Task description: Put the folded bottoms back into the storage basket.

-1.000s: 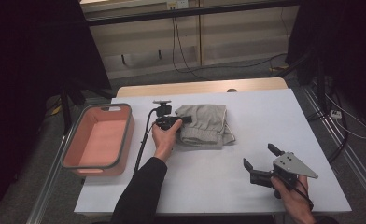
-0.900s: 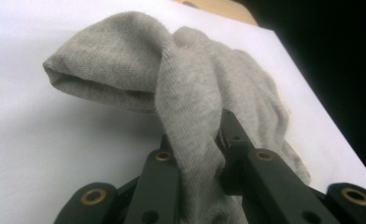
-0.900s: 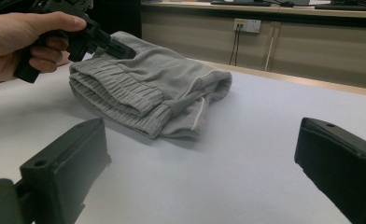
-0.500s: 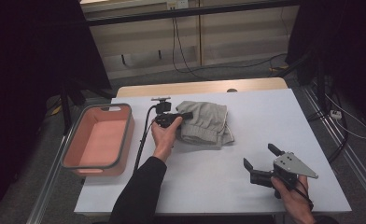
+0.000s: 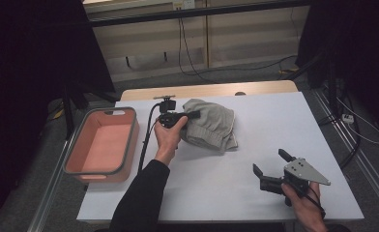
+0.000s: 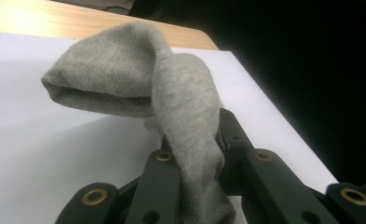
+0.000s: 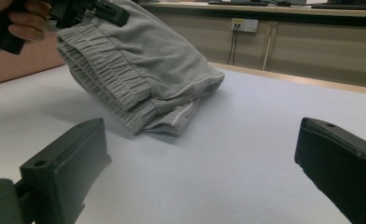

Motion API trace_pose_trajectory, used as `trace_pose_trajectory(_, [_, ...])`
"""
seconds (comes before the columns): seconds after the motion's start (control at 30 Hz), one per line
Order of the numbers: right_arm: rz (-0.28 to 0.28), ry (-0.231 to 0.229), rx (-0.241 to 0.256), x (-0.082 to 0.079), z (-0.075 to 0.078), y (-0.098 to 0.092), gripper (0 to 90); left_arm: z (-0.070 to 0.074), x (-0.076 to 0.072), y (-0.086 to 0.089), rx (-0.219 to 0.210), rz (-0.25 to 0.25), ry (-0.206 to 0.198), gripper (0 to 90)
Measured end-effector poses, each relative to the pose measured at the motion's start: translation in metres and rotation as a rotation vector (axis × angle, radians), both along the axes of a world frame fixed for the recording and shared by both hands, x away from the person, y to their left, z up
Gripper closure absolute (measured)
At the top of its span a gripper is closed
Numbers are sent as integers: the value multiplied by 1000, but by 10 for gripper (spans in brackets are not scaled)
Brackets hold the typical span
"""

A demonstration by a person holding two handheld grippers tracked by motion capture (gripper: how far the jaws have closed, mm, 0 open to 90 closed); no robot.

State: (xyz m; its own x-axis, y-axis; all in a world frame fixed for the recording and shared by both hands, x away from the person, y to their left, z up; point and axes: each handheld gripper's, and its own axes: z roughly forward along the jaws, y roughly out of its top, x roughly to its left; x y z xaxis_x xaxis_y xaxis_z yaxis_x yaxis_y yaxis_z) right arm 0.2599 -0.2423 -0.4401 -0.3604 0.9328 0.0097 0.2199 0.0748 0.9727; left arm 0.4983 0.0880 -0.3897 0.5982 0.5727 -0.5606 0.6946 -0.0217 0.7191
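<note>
A folded grey garment (image 5: 212, 127) with a ribbed waistband lies at the middle of the white table (image 5: 274, 116). My left gripper (image 5: 195, 115) is shut on the garment's left edge and holds that edge up off the table. In the left gripper view the grey cloth (image 6: 125, 79) drapes over and between the black jaws. The right gripper view shows the garment (image 7: 148, 60) tilted up at its left, with the left gripper (image 7: 102, 9) on it. My right gripper (image 5: 270, 162) stands open near the table's front right, well apart from the garment, with nothing between its fingers (image 7: 69, 158).
A salmon-pink basket (image 5: 129, 140) with a grey rim stands at the table's left edge, beside my left forearm. A black cable (image 5: 146, 140) trails from the left gripper along the basket. Bare white table lies between the garment and the right gripper.
The left gripper has raised the garment's left edge, and the cloth has bunched up and tilted. The right gripper has not moved.
</note>
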Motion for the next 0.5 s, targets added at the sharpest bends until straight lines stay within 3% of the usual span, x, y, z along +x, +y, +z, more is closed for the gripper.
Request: trace_pose_trajectory(0.5, [0, 0, 1, 0, 0, 0, 23, 16, -3, 4, 6, -12, -40, 809])
